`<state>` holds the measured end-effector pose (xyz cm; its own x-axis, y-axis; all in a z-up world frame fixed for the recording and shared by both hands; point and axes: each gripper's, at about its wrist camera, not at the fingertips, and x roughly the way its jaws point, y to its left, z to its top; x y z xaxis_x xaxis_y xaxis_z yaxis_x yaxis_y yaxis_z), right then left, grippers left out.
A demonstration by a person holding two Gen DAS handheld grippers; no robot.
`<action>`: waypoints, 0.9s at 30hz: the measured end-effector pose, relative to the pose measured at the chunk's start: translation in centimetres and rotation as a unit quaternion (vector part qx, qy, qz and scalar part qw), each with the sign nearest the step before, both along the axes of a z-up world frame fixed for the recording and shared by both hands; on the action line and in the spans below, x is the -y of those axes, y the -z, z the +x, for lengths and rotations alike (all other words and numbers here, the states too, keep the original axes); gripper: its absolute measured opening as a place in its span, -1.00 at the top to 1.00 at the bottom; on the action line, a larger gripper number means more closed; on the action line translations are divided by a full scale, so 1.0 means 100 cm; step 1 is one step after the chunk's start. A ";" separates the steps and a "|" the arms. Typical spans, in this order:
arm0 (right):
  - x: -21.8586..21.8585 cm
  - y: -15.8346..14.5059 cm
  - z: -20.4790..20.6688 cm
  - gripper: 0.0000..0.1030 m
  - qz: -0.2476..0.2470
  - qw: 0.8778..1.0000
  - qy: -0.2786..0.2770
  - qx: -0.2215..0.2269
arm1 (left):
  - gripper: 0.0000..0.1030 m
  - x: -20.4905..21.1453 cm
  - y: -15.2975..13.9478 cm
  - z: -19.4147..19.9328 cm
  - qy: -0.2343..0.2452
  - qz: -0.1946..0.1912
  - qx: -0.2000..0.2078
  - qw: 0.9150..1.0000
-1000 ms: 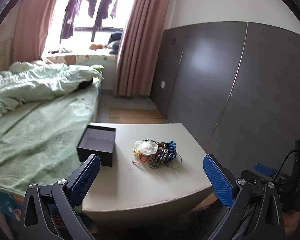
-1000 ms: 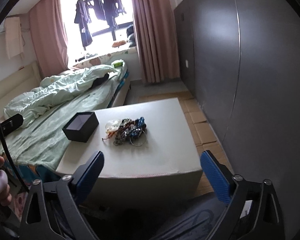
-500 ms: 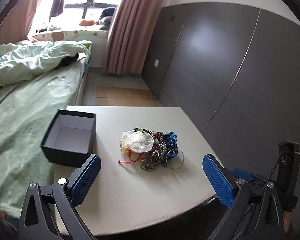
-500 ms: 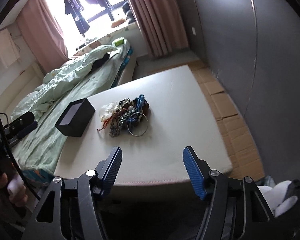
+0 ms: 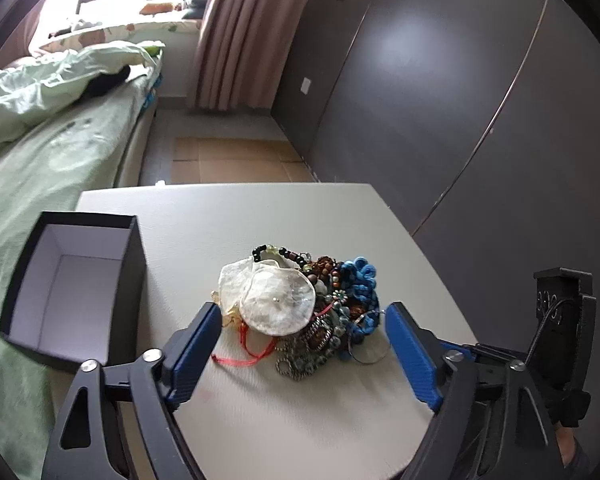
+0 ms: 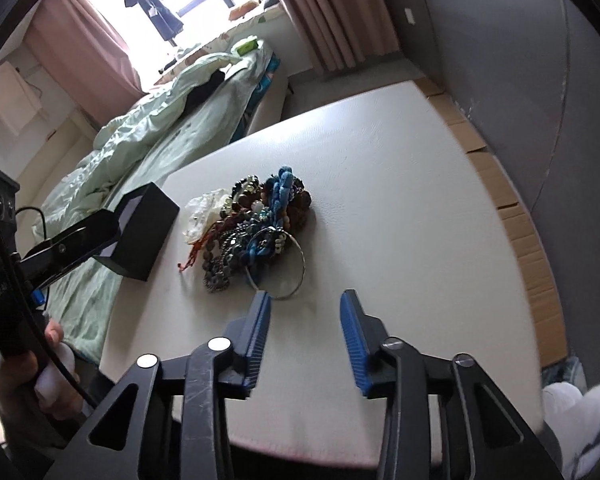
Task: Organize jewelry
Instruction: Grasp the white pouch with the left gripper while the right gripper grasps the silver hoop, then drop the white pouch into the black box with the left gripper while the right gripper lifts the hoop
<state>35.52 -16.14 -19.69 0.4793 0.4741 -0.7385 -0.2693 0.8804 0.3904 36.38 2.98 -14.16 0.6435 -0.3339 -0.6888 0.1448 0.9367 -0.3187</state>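
Beads, chains and a blue cord lie tangled in one jewelry pile near the middle of the pale counter, with the open black box just to its left, empty. Both tools have closed in from a second ago: the left hand-held gripper now brackets the pile with fingers apart, and the right hand-held gripper, narrower but still parted, sits just short of the metal ring. Sorting looks about to begin, though the tangle may drag neighbours along; the bed lies far left.
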 end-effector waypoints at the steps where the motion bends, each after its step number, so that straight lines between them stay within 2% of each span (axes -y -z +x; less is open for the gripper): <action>1: -0.003 0.004 0.006 0.39 -0.001 1.000 -0.002 -0.004 | -0.56 0.000 0.002 0.005 0.002 -0.001 -0.004 1.000; 7: -0.019 0.014 0.024 0.39 -0.002 1.000 -0.012 -0.017 | -0.56 0.004 0.021 0.034 0.008 0.011 -0.028 1.000; 12: -0.028 0.016 0.031 0.42 -0.023 1.000 -0.012 -0.010 | -0.45 0.006 0.035 0.052 0.011 0.019 -0.051 0.998; 14: -0.030 0.016 0.034 0.48 -0.027 1.000 -0.011 -0.009 | -0.14 0.007 0.040 0.058 0.010 0.023 -0.060 0.998; 15: -0.030 0.016 0.034 0.59 -0.029 0.999 -0.010 -0.009 | -0.01 0.007 0.043 0.060 0.010 0.021 -0.067 0.997; 17: -0.030 0.017 0.036 0.80 -0.032 0.999 -0.012 -0.009 | 0.72 0.006 0.048 0.063 0.011 0.014 -0.080 0.997; 18: -0.030 0.018 0.036 0.86 -0.031 0.999 -0.012 -0.010 | 0.82 0.005 0.049 0.062 0.009 0.011 -0.082 0.997; 20: -0.027 0.017 0.034 0.90 -0.024 1.000 -0.009 -0.007 | 0.91 0.003 0.045 0.057 0.003 0.009 -0.071 0.997; 27: -0.018 0.001 0.021 0.92 0.003 1.000 -0.004 0.015 | 0.92 -0.009 0.007 0.043 -0.006 -0.011 -0.033 0.999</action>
<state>37.63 -14.30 -19.76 0.4969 0.4819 -0.7217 -0.2879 0.8761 0.3867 40.65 3.92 -14.88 0.6016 -0.3413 -0.7222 0.1112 0.9311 -0.3474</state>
